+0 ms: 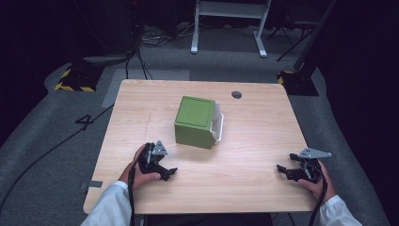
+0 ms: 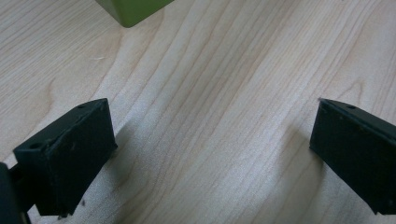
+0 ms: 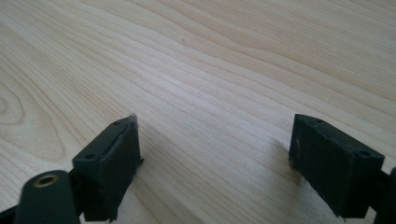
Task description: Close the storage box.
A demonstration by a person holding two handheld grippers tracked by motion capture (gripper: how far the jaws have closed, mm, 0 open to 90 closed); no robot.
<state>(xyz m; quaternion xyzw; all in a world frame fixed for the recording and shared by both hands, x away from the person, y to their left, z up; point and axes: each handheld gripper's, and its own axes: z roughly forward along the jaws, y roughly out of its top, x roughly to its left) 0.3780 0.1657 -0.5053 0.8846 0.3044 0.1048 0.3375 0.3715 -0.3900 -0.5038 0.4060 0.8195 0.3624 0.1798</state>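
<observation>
On the left side of the wooden table [image 1: 254, 141], near its front edge, the left gripper [image 1: 170, 173] is held low over the surface in a person's left hand [image 1: 137, 173], a white sleeve [image 1: 109, 207] being seen at the wrist. A grey three-cornered plate is carried on top of it and a black cable trails back along the forearm. Its jaws are spread wide apart and nothing is held between them; in the left gripper view bare wood grain is seen across the gap, and one lower corner of the green box [image 2: 133, 9] is seen at the top edge of that view, ahead of the jaws and apart from them. Toward the middle of the table the green box [image 1: 194, 121] is set down, just beyond the left gripper and not touched by it. A white part [image 1: 219, 123] is seen against the box's right side; what it is cannot be told. A small dark round fitting [image 1: 236, 94] is noted in the tabletop behind the box, near the far edge. On the right side, well apart from the box, the right gripper [image 1: 282, 170] is held in the right hand [image 1: 316, 182], likewise low over the wood. Its jaws are also parted widely and empty, only bare tabletop being seen between them in the right gripper view.
</observation>
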